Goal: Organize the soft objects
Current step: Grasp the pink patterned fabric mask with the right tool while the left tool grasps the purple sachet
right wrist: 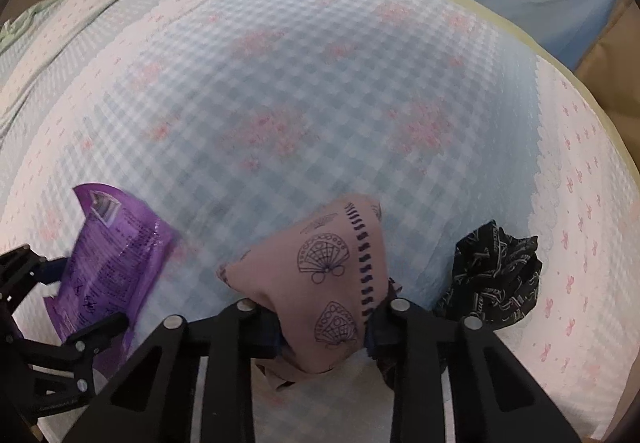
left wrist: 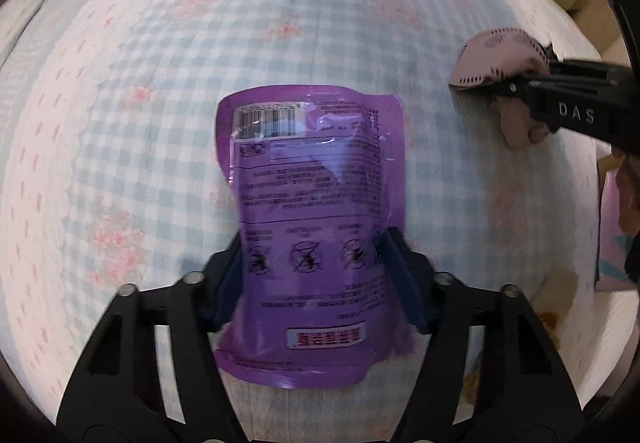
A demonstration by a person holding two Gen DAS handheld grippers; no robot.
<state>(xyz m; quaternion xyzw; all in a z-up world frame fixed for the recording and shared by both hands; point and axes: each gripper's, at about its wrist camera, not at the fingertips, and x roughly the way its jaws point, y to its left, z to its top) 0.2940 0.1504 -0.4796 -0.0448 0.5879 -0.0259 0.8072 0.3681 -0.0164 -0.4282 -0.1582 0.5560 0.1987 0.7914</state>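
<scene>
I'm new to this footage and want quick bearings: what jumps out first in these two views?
A shiny purple pouch with a barcode and printed text sits between the left gripper fingers, over a blue gingham bedsheet with pink flowers. The right gripper pinches a pink cloth printed with fan shapes. A crumpled black patterned cloth lies on the sheet just to its right.

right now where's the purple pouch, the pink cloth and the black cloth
purple pouch (left wrist: pixel 316 179): left wrist view, middle of its printed back
pink cloth (right wrist: pixel 332 275): right wrist view, fan-print face
black cloth (right wrist: pixel 496 283): right wrist view, centre of the crumpled bundle
</scene>
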